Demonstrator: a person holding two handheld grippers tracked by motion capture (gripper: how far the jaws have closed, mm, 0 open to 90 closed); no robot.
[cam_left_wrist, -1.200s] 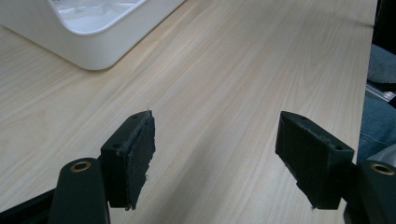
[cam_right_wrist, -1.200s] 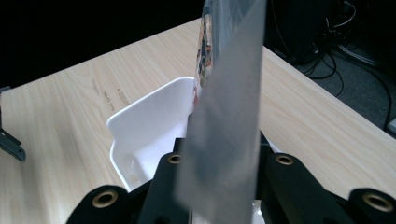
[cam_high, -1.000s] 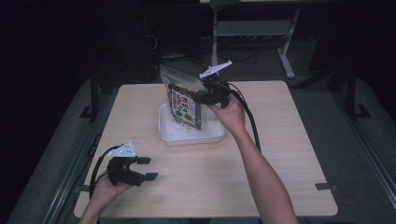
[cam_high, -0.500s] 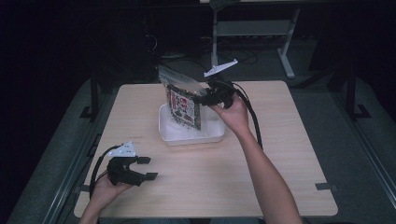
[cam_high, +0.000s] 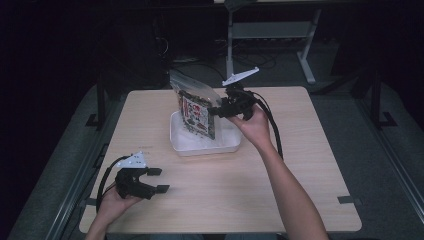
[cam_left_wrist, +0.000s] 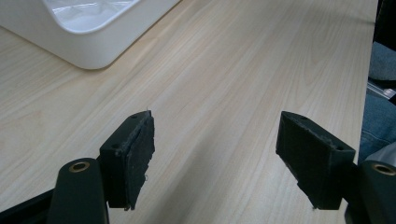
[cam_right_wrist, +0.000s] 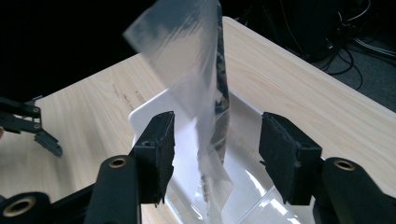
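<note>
Left gripper (cam_high: 150, 181): we rest it at 8 o'clock on the table (cam_high: 300, 170), jaws spread, empty.
Tray (cam_high: 176, 137): table centre.
Bag (cam_right_wrist: 205, 93): stands upright in the tray.
Right gripper (cam_right_wrist: 215, 149): jaws spread either side of the bag; we should centre the film, then close gently.

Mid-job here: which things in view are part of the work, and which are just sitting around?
In play:
clear plastic bag, standing in the tray
white tray
right hand-held gripper, jaws open either side of the bag

Idle:
left hand-held gripper, open, low over bare table
cables on the floor
</note>
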